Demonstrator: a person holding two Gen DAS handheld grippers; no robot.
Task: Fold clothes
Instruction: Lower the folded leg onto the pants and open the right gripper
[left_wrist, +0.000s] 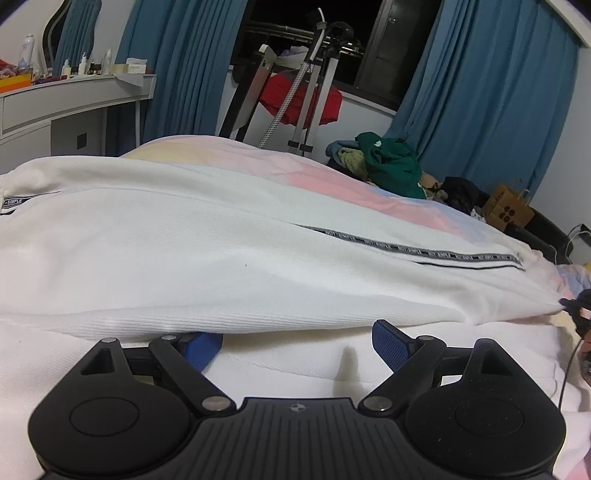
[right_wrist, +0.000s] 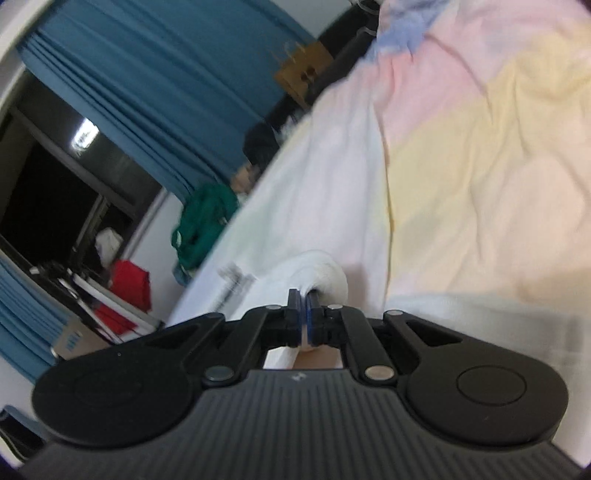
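White garment (right_wrist: 317, 273), right hand-held gripper (right_wrist: 304, 314) clamped

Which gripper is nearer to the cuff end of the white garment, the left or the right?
Right. The right gripper is shut on the bunched cuff end of the white garment. The left gripper is open beside the garment's long folded edge, away from that end.

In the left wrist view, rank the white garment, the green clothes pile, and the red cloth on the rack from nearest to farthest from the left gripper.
1. White garment: directly ahead of the left gripper, its edge draped over the left fingertip.
2. Green clothes pile: farther back, right, at the bed's far edge.
3. Red cloth: farthest, centre, hanging on the rack by the window.
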